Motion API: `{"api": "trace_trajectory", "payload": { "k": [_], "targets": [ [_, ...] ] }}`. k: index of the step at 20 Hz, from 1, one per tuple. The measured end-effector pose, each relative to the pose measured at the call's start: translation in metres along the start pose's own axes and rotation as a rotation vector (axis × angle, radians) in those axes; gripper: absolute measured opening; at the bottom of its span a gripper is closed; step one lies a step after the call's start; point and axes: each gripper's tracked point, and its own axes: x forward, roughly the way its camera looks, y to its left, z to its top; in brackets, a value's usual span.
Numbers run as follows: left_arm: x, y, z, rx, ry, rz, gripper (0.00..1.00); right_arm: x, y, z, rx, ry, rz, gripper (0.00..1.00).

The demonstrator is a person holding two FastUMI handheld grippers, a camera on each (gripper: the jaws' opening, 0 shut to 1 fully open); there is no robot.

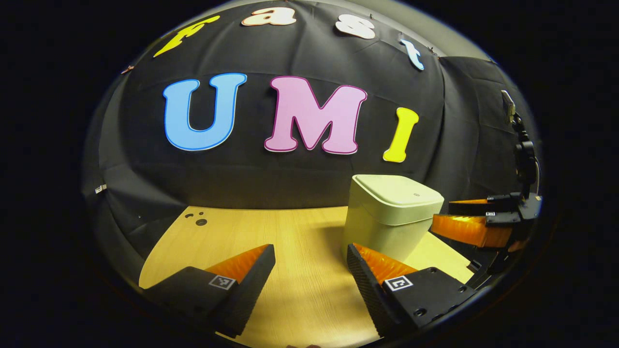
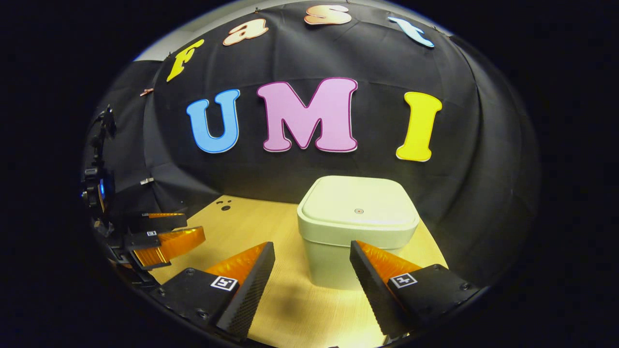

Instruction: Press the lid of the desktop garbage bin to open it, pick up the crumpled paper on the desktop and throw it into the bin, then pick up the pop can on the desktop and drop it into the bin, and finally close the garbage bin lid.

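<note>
A pale cream, square plastic garbage bin [image 2: 358,227] stands toward the far right of the light wooden tabletop [image 1: 300,280], its lid [image 2: 358,207] closed flat. The left gripper [image 1: 311,265] hovers near it, fingers spread apart and empty. The right gripper [image 2: 312,263] faces the bin, fingers likewise apart; seemingly just short of touching it.

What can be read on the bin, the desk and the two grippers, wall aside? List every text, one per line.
No readable words or numbers.
On the garbage bin: no text; the small round mark at the centre of its lid is too small to read.
On the left gripper: square black-and-white code markers, patterns without letters.
On the right gripper: similar code tags, no letters.
</note>
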Motion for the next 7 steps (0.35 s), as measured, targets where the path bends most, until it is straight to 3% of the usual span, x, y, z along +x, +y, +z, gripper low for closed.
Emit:
{"api": "trace_trajectory", "payload": {
  "k": [7],
  "targets": [
    [-0.0004,0.0022,-0.003,0.0,0.009,0.005,0.96,-0.0008,0.0006,-0.0079,0.002,0.018,0.0,0.98]
  ]
}}
